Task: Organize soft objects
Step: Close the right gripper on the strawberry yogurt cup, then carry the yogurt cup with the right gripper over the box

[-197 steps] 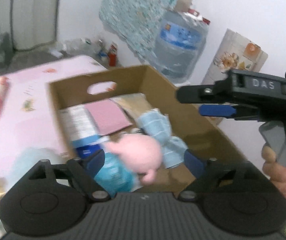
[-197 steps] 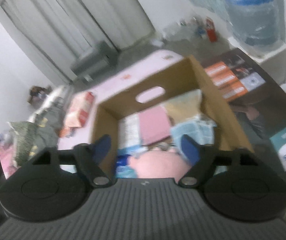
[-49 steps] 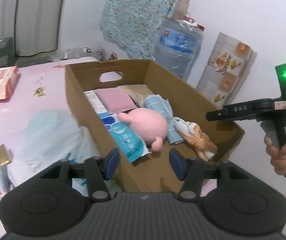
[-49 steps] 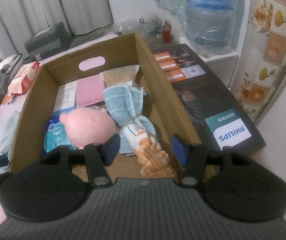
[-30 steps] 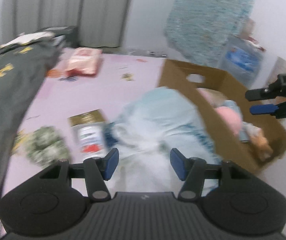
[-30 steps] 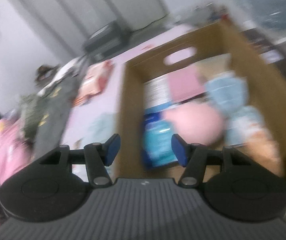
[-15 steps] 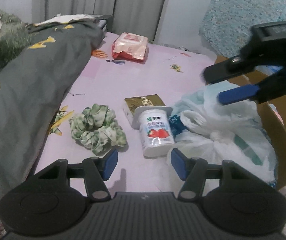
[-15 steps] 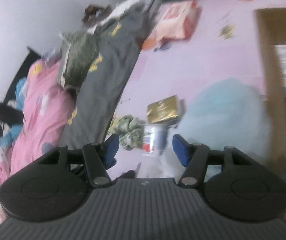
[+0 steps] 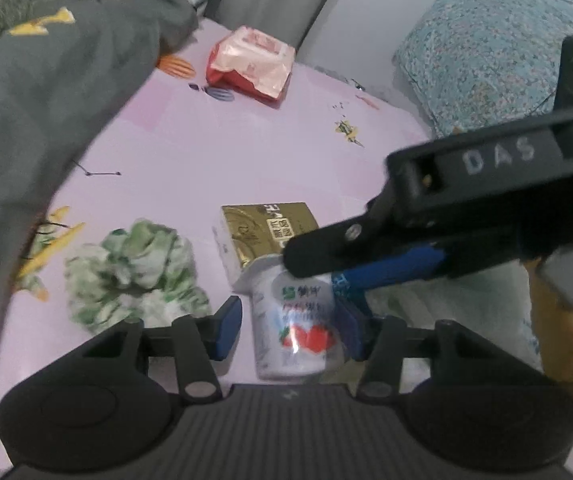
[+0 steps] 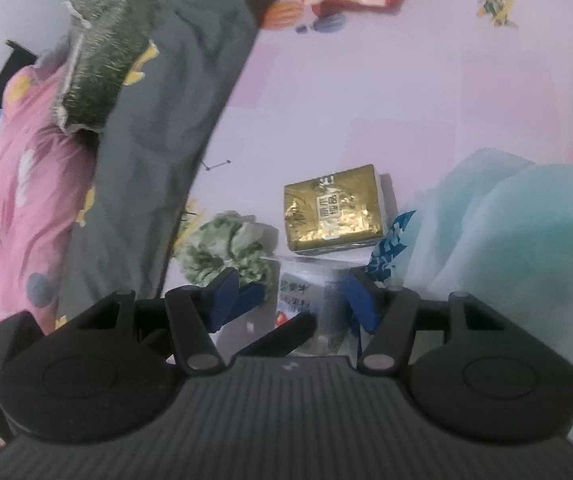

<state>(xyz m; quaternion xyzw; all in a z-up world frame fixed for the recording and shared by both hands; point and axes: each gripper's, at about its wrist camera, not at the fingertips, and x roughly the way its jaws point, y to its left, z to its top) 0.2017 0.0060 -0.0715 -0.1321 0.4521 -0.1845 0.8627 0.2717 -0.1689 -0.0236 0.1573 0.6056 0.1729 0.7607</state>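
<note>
The yogurt cup point(image 9: 292, 330) lay on its side on the pink bedsheet point(image 9: 222, 152), its long axis running along the left gripper point(image 9: 286, 330)'s line, lid end away from it against the gold packet point(image 9: 268, 226). That gripper's jaws, just closing in, stood part-open around the cup, pads not yet pressing. The right gripper point(image 10: 290, 300), angled down from above, jaws also part-open and empty, hovered over the same cup, the green scrunchie point(image 9: 134, 276) just beside on the left.

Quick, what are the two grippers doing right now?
Left gripper: open around the yogurt cup, jaws just closing in.
Right gripper: open, holding nothing.
</note>
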